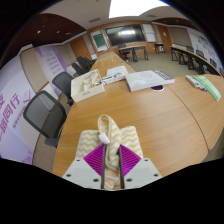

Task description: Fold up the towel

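My gripper (pixel 110 158) is shut on a towel (pixel 108 135), cream with pale yellow zigzag stripes. The cloth is pinched between the two purple pads (pixel 97 159) and bunches up above the fingertips, with a strip hanging down between the fingers. The towel is lifted above the wooden table (pixel 150 125); how much of it hangs below is hidden.
Beyond the fingers on the table lie a white tray-like box (pixel 87 86), a stack of papers (pixel 149 80) and a small dark object (pixel 158 89). Black office chairs (pixel 45 116) stand along the left side. A book (pixel 205 85) lies at the right edge.
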Action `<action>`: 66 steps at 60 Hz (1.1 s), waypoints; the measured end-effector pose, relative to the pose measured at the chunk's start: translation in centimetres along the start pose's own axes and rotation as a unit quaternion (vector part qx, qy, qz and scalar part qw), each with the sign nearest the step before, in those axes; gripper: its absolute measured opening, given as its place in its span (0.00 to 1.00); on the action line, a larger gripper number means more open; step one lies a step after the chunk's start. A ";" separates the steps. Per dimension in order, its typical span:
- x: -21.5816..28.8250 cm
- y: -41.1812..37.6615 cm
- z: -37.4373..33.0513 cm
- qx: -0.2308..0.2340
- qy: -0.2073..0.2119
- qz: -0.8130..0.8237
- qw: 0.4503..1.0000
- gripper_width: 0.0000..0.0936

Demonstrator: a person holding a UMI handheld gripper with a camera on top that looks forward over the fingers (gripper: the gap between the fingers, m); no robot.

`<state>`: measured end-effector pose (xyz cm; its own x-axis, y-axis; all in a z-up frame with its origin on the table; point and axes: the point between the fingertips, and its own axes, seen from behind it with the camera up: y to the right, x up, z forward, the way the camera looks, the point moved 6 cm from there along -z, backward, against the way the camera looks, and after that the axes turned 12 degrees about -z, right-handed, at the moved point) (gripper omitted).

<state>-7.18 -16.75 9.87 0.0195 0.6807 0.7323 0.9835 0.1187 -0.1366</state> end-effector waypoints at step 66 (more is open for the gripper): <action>-6.6 -7.3 -35.7 -0.133 0.071 -0.157 0.976 0.91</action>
<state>-8.10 -47.89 29.81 -0.2838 0.5316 0.7980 0.9567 0.1012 0.2728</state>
